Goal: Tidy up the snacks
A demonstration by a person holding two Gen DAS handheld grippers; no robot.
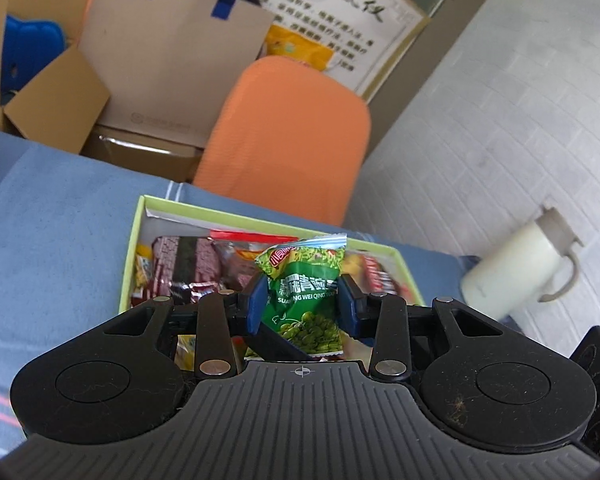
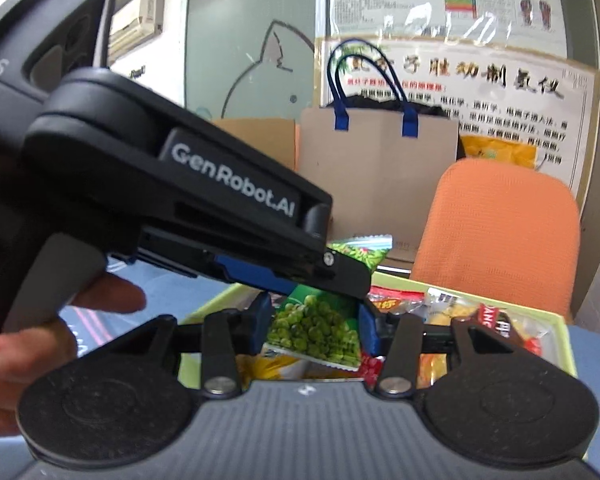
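Note:
My left gripper (image 1: 302, 304) is shut on a green pea snack packet (image 1: 306, 300) and holds it upright over a light-green box (image 1: 130, 256) full of wrapped snacks on the blue tablecloth. In the right wrist view the same packet (image 2: 314, 330) hangs between the blue pads of my right gripper (image 2: 314, 326), with its lower edge free; the jaws stand close around it, and I cannot tell whether they press it. The left gripper's black body (image 2: 204, 184) crosses that view from the upper left, pinching the packet's top. The box rim (image 2: 560, 320) shows behind.
An orange chair back (image 1: 288, 140) stands behind the table's far edge. A brown paper bag with blue handles (image 1: 172, 48) and open cardboard boxes (image 1: 40, 92) sit beyond it. A cream kettle (image 1: 520, 264) stands at the right. A hand (image 2: 40, 340) holds the left gripper.

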